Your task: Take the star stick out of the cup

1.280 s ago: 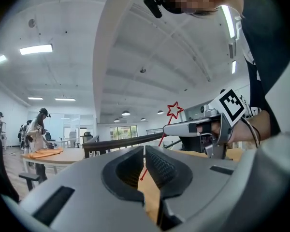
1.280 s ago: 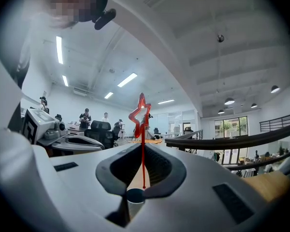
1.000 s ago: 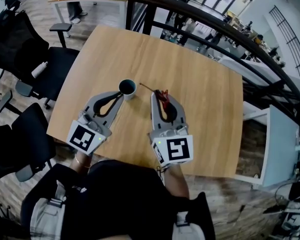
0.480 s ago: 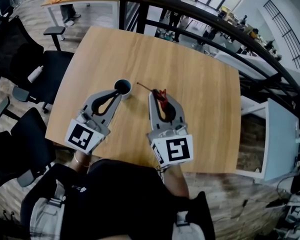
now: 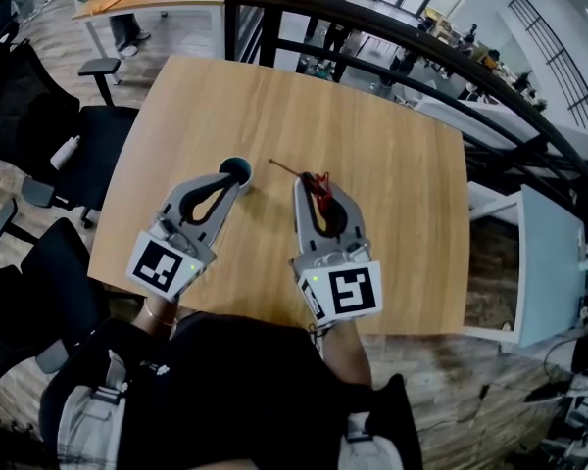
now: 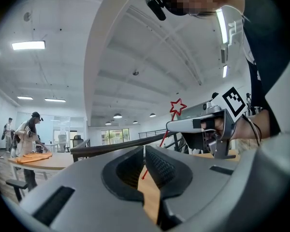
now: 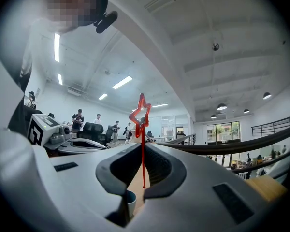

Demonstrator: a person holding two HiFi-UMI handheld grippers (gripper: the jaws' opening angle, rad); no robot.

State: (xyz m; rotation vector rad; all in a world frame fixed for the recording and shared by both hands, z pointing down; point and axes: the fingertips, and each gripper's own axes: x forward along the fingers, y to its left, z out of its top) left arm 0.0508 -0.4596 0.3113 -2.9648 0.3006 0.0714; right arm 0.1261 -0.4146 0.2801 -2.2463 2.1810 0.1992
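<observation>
A red star stick (image 5: 294,172) is clamped between the jaws of my right gripper (image 5: 312,181), which is shut on it. In the right gripper view the stick (image 7: 143,153) stands upright between the pads, its star (image 7: 140,111) above the tips. The stick hangs clear of the small teal cup (image 5: 239,167), which stands on the wooden table (image 5: 402,155) just to the left. My left gripper (image 5: 231,180) is shut, its tip over the cup's near rim. In the left gripper view nothing lies between its pads (image 6: 154,166), and the star (image 6: 177,106) shows beyond them.
Black office chairs (image 5: 83,140) stand off the table's left edge. A dark railing (image 5: 392,42) runs behind the far edge. A white desk (image 5: 549,262) stands to the right. The cup (image 7: 130,200) also shows low in the right gripper view.
Almost nothing. The left gripper's tip has edged a little further over the cup's near rim. The right gripper still has the star stick clamped beside the cup.
</observation>
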